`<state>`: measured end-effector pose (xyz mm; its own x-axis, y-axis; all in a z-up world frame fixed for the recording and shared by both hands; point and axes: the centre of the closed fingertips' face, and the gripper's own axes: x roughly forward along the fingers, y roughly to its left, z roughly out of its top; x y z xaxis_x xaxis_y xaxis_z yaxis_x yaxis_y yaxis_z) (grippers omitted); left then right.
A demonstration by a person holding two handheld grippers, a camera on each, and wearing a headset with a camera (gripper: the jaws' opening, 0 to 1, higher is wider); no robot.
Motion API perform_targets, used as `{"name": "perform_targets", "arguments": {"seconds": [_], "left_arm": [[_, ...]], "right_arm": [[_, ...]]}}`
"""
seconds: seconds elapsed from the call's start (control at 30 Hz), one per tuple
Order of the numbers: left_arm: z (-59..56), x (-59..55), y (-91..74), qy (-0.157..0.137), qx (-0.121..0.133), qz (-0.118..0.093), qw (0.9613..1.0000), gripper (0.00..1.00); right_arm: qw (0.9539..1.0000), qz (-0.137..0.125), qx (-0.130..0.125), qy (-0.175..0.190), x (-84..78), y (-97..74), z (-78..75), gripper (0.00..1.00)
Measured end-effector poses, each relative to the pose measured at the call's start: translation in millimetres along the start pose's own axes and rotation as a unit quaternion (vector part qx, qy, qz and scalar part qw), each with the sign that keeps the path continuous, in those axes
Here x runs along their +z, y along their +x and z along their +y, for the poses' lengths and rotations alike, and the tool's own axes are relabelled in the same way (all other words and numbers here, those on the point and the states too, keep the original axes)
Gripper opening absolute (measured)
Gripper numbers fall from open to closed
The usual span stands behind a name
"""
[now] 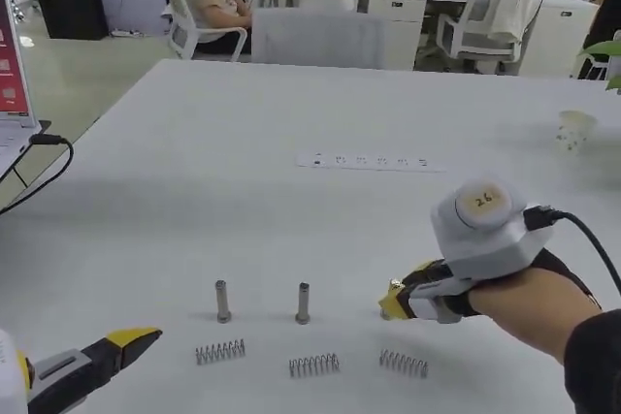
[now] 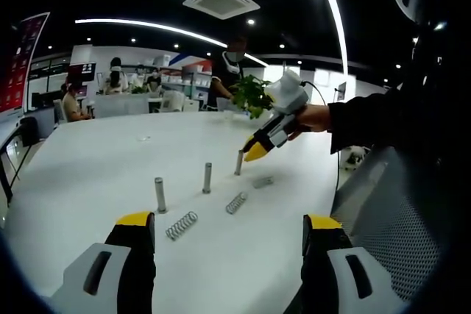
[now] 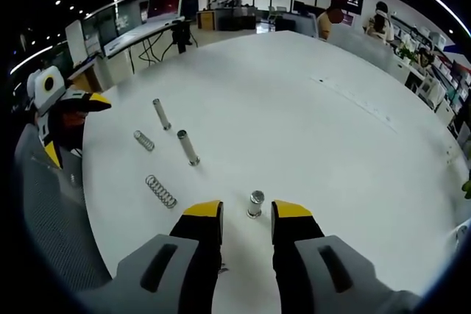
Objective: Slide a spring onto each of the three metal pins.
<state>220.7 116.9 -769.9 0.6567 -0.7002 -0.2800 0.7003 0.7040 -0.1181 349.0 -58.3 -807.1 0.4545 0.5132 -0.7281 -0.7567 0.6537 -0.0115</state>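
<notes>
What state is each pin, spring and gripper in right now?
left gripper: open, empty.
right gripper: open, empty.
left pin: upright, bare.
middle pin: upright, bare.
right pin: upright, bare, at right gripper tips.
left spring: lying flat, loose.
middle spring: lying flat, loose.
right spring: lying flat, loose.

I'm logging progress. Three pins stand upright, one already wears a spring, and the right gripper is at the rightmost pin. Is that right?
Not quite: no pin wears a spring. The head view shows the left spring, middle spring and right spring all lying on the table. The rest holds: the right gripper is at the rightmost pin.
</notes>
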Motion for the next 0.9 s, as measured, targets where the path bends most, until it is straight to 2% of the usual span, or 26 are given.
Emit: {"name": "perform_targets", "arguments": {"seconds": [0.43, 0.67, 0.9], "left_arm": [[-1.5, -0.1, -0.2, 0.002, -0.005, 0.001, 1.0, 0.79], [-1.9, 0.2, -0.4, 0.003, -0.005, 0.0, 1.0, 0.79], [-2.2, 0.5, -0.6, 0.002, -0.005, 0.0, 1.0, 0.79]], "right_arm": [[0.9999, 0.017, 0.001, 0.0, -25.9, -8.2, 4.4, 0.25], [0.9996, 0.022, 0.012, -0.01, -34.6, -14.0, 10.6, 0.25], [0.9968, 0.045, 0.049, -0.046, -53.8, -15.1, 23.7, 0.22]]}}
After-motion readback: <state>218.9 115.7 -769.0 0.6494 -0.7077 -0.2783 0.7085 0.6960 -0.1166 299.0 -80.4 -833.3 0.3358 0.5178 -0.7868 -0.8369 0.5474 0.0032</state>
